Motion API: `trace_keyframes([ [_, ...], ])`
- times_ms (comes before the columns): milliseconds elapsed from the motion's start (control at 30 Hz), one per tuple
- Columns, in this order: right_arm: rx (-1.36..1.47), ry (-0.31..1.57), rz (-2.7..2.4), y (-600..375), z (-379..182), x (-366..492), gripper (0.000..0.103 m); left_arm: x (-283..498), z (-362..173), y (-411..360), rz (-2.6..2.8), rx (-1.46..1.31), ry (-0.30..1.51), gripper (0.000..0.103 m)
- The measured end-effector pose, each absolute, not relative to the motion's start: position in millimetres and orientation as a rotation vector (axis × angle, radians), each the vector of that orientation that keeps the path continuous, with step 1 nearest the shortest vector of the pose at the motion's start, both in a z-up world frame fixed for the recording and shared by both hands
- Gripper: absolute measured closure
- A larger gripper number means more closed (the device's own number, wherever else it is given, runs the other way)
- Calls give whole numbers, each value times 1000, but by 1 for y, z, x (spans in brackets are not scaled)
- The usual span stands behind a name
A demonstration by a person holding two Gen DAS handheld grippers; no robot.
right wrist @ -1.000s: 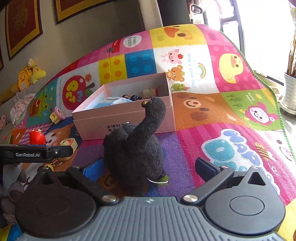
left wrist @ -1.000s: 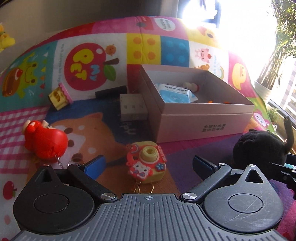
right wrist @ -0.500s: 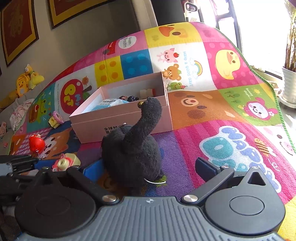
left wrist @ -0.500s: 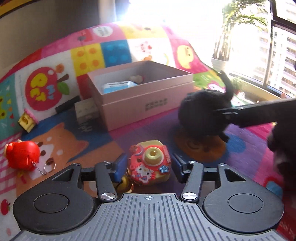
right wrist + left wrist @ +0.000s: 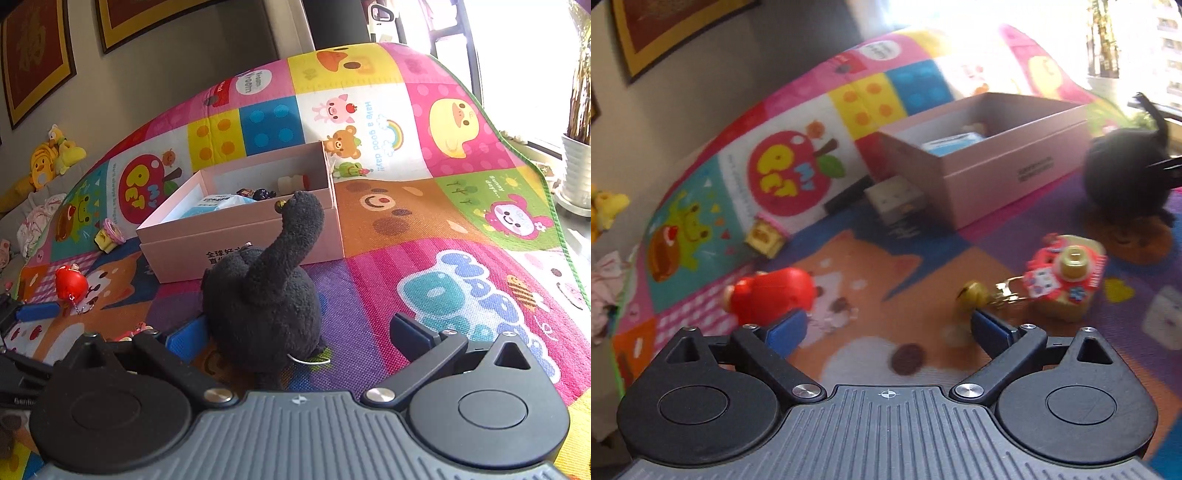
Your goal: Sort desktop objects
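My left gripper point(image 5: 888, 330) is open and empty, low over the play mat. A red round keychain toy point(image 5: 774, 293) lies just past its left finger, and a yellow-and-red toy camera keychain point(image 5: 1063, 280) lies beyond its right finger. My right gripper point(image 5: 299, 334) is open around a black plush toy point(image 5: 264, 299), whose body sits against the left finger with a gap to the right finger. The open pink box point(image 5: 258, 236) behind the plush holds a blue packet and small toys. The box also shows in the left wrist view point(image 5: 1004, 166).
A small beige cube box point(image 5: 895, 197) and a flat black item point(image 5: 847, 197) sit left of the pink box. A yellow-pink toy point(image 5: 764, 238) lies farther left. Plush toys point(image 5: 48, 158) lie off the mat's left edge. A white plant pot point(image 5: 576, 173) stands right.
My left gripper has opened wide and swung left, away from the toy camera it was closing around; the camera now lies to its right. The right gripper has stayed open around the plush.
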State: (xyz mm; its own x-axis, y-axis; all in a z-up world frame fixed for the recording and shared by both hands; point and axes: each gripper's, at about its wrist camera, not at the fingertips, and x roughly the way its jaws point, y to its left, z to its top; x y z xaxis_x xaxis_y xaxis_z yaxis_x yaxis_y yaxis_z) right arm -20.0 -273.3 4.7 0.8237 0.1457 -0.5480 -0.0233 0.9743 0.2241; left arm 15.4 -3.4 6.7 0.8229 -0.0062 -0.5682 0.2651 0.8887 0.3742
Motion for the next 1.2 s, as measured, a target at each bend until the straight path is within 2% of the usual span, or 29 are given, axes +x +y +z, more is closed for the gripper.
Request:
trace_keyframes([
  [100,215,598,91,-273,4,-20,0,30,12,17,-41,420,615,4],
  [233,220,596,91,-274,4,-19,0,17,35,28,-198,129,680,4],
  [333,227,596,90,-275,4,-19,0,-3,35,6,-407,-35,737,3],
  [500,249,587,81,-279,5,-21,0,-6,18,-49,-478,-18,794,3],
  [633,265,578,76,-282,5,-22,0,9,13,-74,-443,31,769,4],
  [700,274,577,75,-283,4,-22,0,14,11,-78,-414,64,745,9],
  [733,279,577,75,-284,4,-22,0,15,10,-79,-394,80,738,23],
  [767,283,579,75,-285,4,-21,0,18,9,-78,-377,96,734,32],
  [833,287,579,75,-285,4,-21,0,16,10,-73,-374,110,719,41],
  [1200,175,593,96,-268,6,-19,0,-34,15,-6,-340,106,739,40],
])
